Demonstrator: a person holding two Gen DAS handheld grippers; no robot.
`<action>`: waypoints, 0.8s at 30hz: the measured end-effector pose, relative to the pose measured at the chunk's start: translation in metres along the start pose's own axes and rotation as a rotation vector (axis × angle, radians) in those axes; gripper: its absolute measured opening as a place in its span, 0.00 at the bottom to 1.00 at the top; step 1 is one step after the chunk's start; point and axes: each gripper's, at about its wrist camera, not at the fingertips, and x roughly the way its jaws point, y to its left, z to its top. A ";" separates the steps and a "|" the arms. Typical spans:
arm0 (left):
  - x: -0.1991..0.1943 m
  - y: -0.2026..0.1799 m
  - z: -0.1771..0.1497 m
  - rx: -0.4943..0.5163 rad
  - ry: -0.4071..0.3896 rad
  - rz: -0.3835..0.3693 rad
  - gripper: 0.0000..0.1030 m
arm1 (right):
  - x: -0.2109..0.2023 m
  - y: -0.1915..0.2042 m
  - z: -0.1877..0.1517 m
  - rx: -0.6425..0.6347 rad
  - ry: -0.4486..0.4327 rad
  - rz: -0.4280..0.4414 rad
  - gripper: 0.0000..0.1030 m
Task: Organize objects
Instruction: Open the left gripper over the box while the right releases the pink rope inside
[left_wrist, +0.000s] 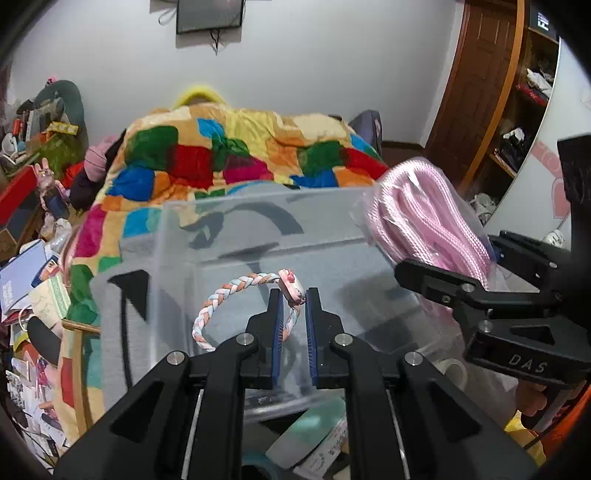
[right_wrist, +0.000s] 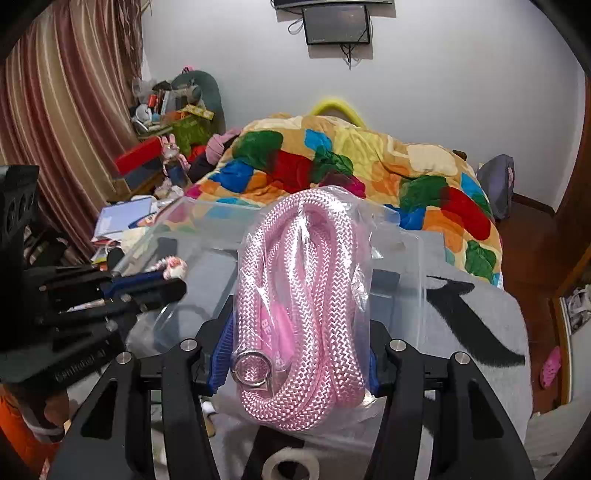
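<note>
One braided headband (left_wrist: 236, 295), pastel pink, white and orange, sits clamped in the left gripper (left_wrist: 294, 306) jaws above one clear box (left_wrist: 258, 229), whose rim runs at 12 o'clock. One bagged pink rope (right_wrist: 299, 314), glossy and coiled, is gripped by the right gripper (right_wrist: 299, 354) jaws; the box's far edge is at 1 o'clock.

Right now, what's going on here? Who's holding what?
A person is tidying with two handheld grippers. The left gripper is shut on a braided headband, held over a clear plastic bin. The right gripper is shut on a bagged pink rope, also above the bin. Neither item has been released. A colourful patchwork quilt lies on the bed behind.
</note>
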 end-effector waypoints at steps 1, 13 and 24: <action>0.005 -0.001 0.000 0.000 0.016 -0.008 0.10 | 0.005 0.000 0.001 -0.004 0.013 0.001 0.50; 0.005 0.001 0.001 -0.002 0.041 -0.028 0.25 | 0.020 -0.001 -0.002 -0.015 0.099 0.035 0.53; -0.047 0.005 -0.004 0.001 -0.073 0.003 0.58 | -0.042 -0.009 -0.003 0.002 -0.029 0.017 0.61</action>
